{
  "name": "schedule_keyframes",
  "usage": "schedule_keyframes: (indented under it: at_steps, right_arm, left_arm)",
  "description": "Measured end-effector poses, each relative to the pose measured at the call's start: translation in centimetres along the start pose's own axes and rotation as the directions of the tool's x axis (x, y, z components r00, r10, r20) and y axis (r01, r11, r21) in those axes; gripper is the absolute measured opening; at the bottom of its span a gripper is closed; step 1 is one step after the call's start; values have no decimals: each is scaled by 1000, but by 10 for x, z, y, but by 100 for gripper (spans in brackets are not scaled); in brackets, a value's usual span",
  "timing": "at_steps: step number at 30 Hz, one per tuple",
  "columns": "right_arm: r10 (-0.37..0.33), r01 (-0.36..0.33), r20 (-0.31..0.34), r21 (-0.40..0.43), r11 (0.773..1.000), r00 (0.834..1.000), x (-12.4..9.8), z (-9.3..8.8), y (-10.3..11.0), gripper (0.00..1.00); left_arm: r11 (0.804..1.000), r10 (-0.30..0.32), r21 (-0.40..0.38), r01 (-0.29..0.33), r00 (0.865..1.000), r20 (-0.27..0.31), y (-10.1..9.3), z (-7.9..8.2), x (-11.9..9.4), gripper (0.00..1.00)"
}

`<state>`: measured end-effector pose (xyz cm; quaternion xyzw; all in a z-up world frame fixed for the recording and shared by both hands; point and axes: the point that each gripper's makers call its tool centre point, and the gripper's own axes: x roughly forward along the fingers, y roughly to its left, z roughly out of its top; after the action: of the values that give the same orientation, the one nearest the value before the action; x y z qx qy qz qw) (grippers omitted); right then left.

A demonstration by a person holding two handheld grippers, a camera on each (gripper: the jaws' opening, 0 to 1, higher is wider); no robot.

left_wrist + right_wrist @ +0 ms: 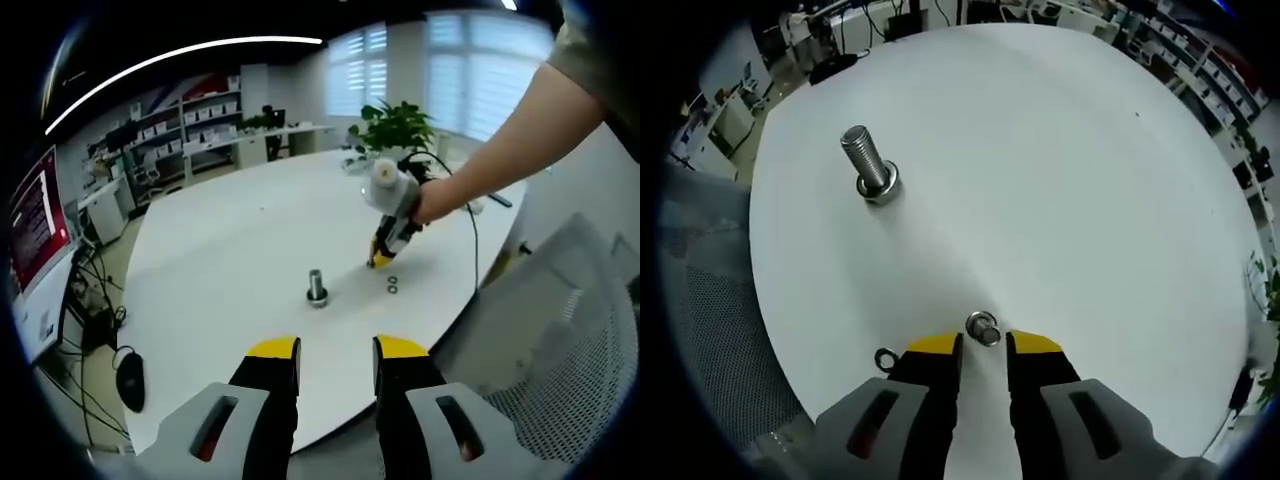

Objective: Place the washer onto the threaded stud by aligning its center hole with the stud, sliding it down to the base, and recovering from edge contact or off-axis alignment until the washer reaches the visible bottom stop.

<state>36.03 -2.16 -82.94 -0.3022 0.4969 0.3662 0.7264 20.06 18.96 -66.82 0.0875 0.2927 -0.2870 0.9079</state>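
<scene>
In the right gripper view, the right gripper (983,346) hangs low over the white counter (1060,180) with its yellow-tipped jaws a little apart and nothing between them. A washer (983,328) lies flat on the counter just ahead of the tips, in line with the gap; whether either tip touches it cannot be told. A second, darker ring (885,359) lies on the counter just beside the left jaw, partly cut off by it. The stud (869,163) stands upright on its wider base, well ahead of the gripper and off to the left, with its thread bare.

In the left gripper view, the left gripper (337,351) is spread and empty, held back over the near edge of the counter (240,230). The stud (317,288) stands ahead of it, near the line of its gap. Further on, a hand (432,200) holds the right gripper (380,262) tipped down to the counter, and a small ring (392,288) lies just beside its tip. The washer under that tip is too small to make out here. A mesh chair (575,330) is cut off at the right, and a plant (398,125) stands at the far edge.
</scene>
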Motion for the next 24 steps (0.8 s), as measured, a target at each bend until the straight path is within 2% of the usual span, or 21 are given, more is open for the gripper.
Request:
schedule_keyframes:
  at_steps: [6,11,15,24]
  right_arm:
    - [13,-13,-3,36,999,1000,-7,-11,12,21]
    - [39,-42,22,125,991,999,-7,-11,21,21]
    - [48,-47,-7,89,995,999,-2,-16,31,21]
    - [51,-50,-28,54,997,998,1,-18,37,21]
  left_arm:
    - [1000,-2,2,2,1000,2,0,0,0,27]
    - [1000,-5,6,5,1000,0,-1,0,0,27]
    - [1000,-2,8,2,1000,-1,-1,0,0,27]
    - [1000,-2,10,2,1000,-2,-1,-1,0,27]
